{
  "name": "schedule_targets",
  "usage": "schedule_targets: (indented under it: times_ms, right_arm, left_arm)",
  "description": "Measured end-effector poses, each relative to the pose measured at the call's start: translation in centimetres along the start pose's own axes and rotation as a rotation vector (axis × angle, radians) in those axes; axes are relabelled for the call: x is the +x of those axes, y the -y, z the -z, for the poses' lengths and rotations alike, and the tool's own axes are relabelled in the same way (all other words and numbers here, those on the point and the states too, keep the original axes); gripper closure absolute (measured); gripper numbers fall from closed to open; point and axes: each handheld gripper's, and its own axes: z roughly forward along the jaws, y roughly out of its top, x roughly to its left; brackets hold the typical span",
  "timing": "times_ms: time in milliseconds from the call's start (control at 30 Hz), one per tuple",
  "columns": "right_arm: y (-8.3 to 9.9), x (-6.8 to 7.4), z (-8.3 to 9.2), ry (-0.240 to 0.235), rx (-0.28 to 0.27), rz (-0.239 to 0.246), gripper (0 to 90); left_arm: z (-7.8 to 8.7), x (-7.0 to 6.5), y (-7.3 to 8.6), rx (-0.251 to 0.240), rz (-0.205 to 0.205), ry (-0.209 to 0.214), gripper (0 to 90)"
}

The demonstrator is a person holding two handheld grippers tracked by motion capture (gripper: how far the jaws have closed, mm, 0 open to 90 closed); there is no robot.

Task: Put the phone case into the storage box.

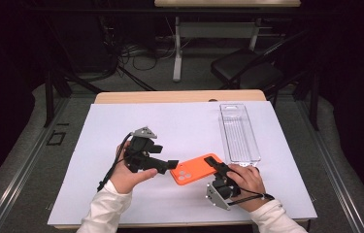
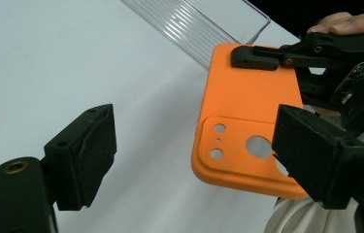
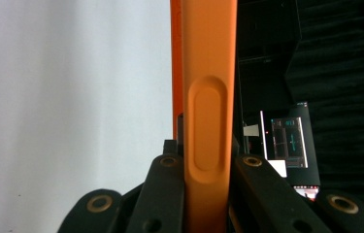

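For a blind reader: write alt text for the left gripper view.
An orange phone case is clamped at its far edge by the right gripper. The left gripper stands open before its camera-hole corner, above white table, clear tray behind.

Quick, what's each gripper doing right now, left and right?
Left gripper: open, jaws apart beside the orange phone case, holding nothing.
Right gripper: shut on the orange phone case, clamping its edge.

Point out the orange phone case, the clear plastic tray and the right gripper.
orange phone case (image 1: pixel 192 171): high view, on its flat back beside the camera cutouts.
clear plastic tray (image 1: pixel 238 133): high view, on its ribbed floor.
right gripper (image 1: pixel 217 164): high view, at the jaw tips clamped on the case's edge.
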Motion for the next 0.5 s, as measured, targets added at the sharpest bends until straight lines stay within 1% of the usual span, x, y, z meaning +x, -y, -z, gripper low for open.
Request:
schedule_targets:
  times_ms: [100,133,167,200,300,367,400,433,467,500]
  right_arm:
    - [0.0,-0.17,0.35,-0.006,0.045,-0.01,86.8]
    - [0.28,-0.14,-0.05,-0.021,-0.019,-0.055,86.8]
    - [0.28,-0.14,-0.05,-0.021,-0.019,-0.055,86.8]
    - [0.33,-0.23,-0.12,-0.027,-0.032,-0.067,86.8]
    - [0.55,-0.36,-0.09,-0.054,-0.039,-0.137,86.9]
    - [0.71,-0.52,-0.21,-0.062,-0.055,-0.155,86.9]
    - [0.76,-0.54,-0.13,-0.07,-0.046,-0.169,86.9]
    - [0.83,-0.63,-0.17,-0.079,-0.05,-0.174,87.0]
    - [0.87,-0.53,-0.17,-0.088,-0.046,-0.199,87.0]
    - [0.94,-0.62,-0.22,-0.096,-0.05,-0.201,87.0]
  left_arm:
    - [0.24,0.12,0.0,-0.004,0.0,-0.005,16.7]
    - [0.32,0.19,-0.01,-0.005,0.001,-0.005,16.7]
    - [0.36,0.25,0.02,-0.01,0.004,-0.007,16.7]
    - [0.42,0.32,0.03,-0.012,0.002,-0.012,16.8]
    - [0.59,0.55,0.06,-0.017,0.005,-0.018,17.1]
    - [0.63,0.62,0.09,-0.023,0.005,-0.023,17.1]
    - [0.63,0.64,0.08,-0.024,0.007,-0.022,17.1]
    - [0.62,0.67,0.09,-0.026,0.003,-0.021,17.1]
    - [0.64,0.69,0.08,-0.024,-0.005,-0.021,17.7]
    - [0.64,0.71,0.1,-0.023,-0.006,-0.02,19.5]
